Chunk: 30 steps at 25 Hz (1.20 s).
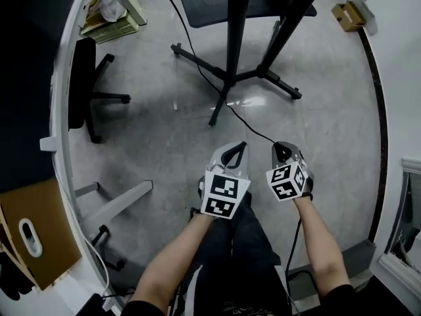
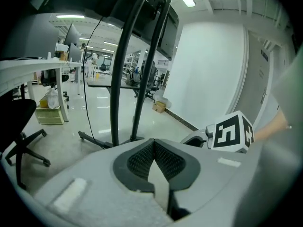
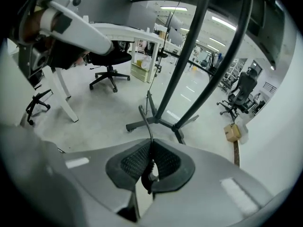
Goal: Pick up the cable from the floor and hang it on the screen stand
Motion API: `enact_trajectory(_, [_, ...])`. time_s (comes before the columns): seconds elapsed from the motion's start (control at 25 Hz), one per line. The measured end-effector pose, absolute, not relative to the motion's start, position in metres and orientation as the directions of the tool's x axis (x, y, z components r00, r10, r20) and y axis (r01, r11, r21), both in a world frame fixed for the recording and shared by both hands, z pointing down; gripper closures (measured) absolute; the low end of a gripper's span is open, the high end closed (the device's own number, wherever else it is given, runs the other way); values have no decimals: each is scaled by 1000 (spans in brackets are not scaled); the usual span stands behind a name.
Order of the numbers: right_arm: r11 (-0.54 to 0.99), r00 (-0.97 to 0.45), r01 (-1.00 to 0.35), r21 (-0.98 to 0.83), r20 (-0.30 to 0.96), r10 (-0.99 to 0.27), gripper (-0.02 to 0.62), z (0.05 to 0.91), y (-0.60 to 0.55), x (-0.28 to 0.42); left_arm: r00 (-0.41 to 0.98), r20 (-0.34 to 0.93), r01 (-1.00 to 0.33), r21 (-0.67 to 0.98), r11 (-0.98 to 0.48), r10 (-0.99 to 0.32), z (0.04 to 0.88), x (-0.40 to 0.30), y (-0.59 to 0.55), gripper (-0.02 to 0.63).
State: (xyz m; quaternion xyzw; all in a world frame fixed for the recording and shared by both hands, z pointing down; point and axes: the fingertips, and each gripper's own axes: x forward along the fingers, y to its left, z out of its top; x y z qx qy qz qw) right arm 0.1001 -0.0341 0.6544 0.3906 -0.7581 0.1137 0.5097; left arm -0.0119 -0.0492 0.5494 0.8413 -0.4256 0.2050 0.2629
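The black cable runs across the grey floor from the far side, passes the foot of the black screen stand, and rises into my right gripper. That gripper is shut on the cable, which leaves its pads and leads toward the stand's two poles. More cable hangs down beside the right forearm. Close to the left, my left gripper is shut with nothing between its pads. Its view faces the stand's poles, with the right gripper's marker cube alongside.
A black office chair and a curved white desk edge stand on the left, with a cardboard panel below. A dark mat lies behind the stand, a small box far right, and a white wall beside it.
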Motion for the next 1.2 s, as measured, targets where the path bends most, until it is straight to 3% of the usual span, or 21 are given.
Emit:
enact_trajectory(0.48, [627,-251,-686,369,689,-680,575,461,-84,90,526,493,-842,192,-503,-693,433,-12,-61,604])
enact_trajectory(0.88, [576,-328,-638,511,496,-804,574,292,-131,75,412,396,-909,115,-401,-820,350,-48,-99,603])
enact_trajectory(0.96, [560,-344,-643,523,455,-821,574,256,-142,71,390,385,-920,122,-373,-836,339,-53,-108,537])
enact_trajectory(1.2, [518,-401,-647,559,328,-855,572,146,-174,62,366,361,-929,82,-361,-858,313,-53,-127,495])
